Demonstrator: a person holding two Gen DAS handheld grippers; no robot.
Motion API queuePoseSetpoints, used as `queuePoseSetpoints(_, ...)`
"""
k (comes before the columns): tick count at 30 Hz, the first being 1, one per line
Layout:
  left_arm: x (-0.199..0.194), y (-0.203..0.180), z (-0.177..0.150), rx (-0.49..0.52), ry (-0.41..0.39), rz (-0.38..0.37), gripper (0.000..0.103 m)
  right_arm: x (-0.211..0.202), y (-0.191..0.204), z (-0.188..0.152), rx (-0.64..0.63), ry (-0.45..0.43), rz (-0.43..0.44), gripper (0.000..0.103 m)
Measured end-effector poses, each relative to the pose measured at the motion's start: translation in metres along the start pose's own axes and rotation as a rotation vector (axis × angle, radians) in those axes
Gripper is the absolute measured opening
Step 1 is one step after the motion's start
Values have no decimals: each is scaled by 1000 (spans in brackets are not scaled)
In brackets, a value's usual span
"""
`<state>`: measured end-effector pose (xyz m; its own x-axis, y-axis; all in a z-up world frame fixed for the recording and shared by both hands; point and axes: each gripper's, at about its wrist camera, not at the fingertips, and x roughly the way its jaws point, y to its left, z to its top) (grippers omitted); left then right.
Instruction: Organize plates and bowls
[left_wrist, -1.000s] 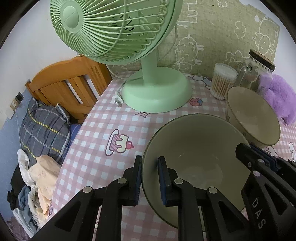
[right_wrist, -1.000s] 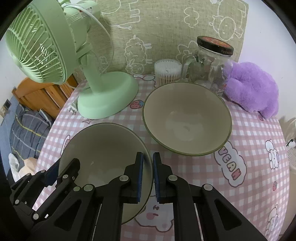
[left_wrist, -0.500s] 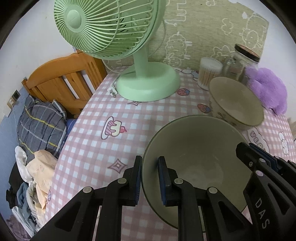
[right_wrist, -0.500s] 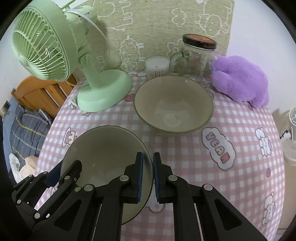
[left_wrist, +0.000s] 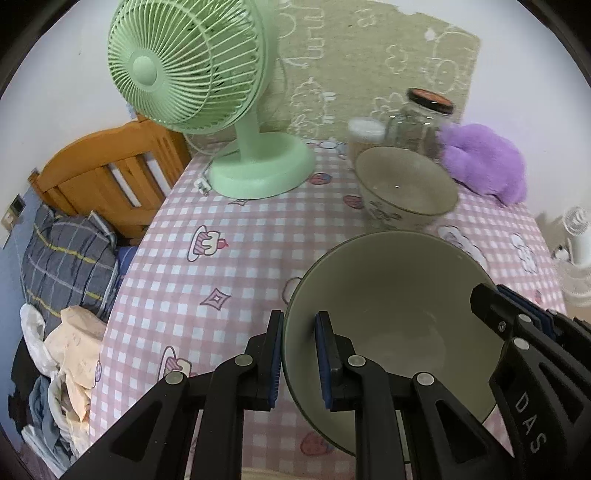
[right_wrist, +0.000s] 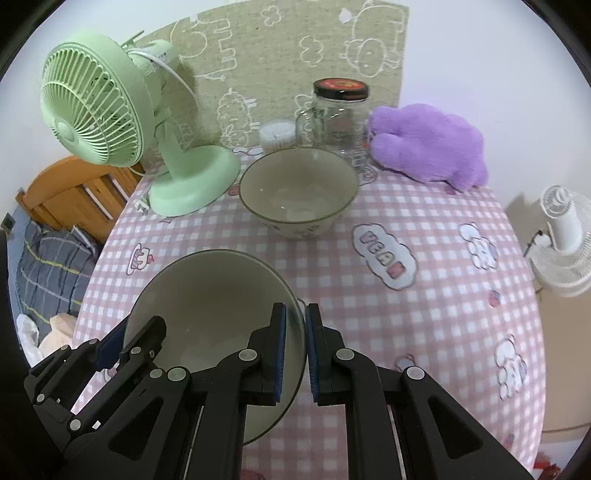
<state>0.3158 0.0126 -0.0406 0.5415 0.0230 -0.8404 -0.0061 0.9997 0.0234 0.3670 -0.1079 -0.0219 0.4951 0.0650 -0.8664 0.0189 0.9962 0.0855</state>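
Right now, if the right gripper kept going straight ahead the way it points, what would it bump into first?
Most likely the second bowl standing on the table. The right gripper is clamped on the near bowl, which it carries along. Depth is hard to judge; the held bowl's rim might touch first.

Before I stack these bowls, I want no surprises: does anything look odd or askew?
The near beige ceramic bowl is tilted, clamped by its rim between the left gripper and right gripper. The far beige bowl sits upright by the green desk fan. Nothing looks spilled or damaged.
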Motion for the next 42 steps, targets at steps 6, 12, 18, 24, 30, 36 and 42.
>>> queuePoseSetpoints(6, -28, -1, -10, 40, -38, -63, 14, -34, -1, -13, 29, -29, -50, 14)
queuePoseSetpoints(12, -58, -3, -22, 94, -68, -126, 14, -71, -1, -30, 85, -63, -97, 14)
queuePoseSetpoints(18, -74, -9, -38, 130, -67, -148, 14, -97, -8, -50, 129, -74, -114, 14)
queuePoseSetpoints(24, -89, -18, -57, 140, -69, -137, 14, -115, -16, -67, 124, -82, -107, 14)
queuePoseSetpoints(30, -104, -35, -78, 115, -70, -106, 14, -131, -32, -85, 98, -95, -75, 14)
queuePoseSetpoints(36, -116, -56, -103, 73, -53, -77, 14, -140, -56, -106, 58, -70, -39, 14)
queuePoseSetpoints(42, -124, -76, -128, 41, -42, -58, 14, -146, -74, -125, 6, -53, -22, 14)
